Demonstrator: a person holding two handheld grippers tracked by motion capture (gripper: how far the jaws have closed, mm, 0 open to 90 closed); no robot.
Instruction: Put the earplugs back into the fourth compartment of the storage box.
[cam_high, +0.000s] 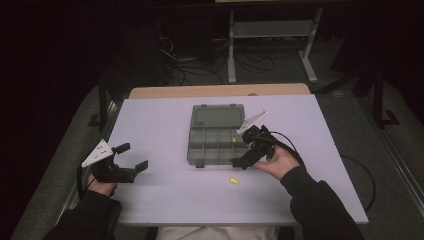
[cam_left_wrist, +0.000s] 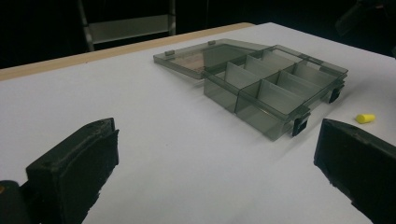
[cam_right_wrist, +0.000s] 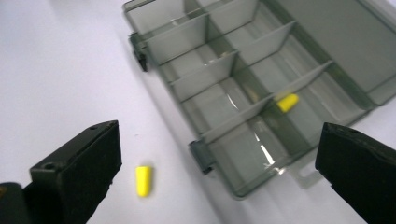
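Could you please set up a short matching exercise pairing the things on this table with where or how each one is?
Things:
1. right gripper
2. left gripper
3. loose yellow earplug
4. second yellow earplug
5. compartment box

Places or states:
A. lying inside a compartment of the box
B. lid folded back flat on the table
C. open, empty, at the box's front right corner
D. on the bare tabletop just in front of the box
E. open, empty, held well off to the box's left

Pairs: 1-C, 2-E, 3-D, 4-A, 5-B
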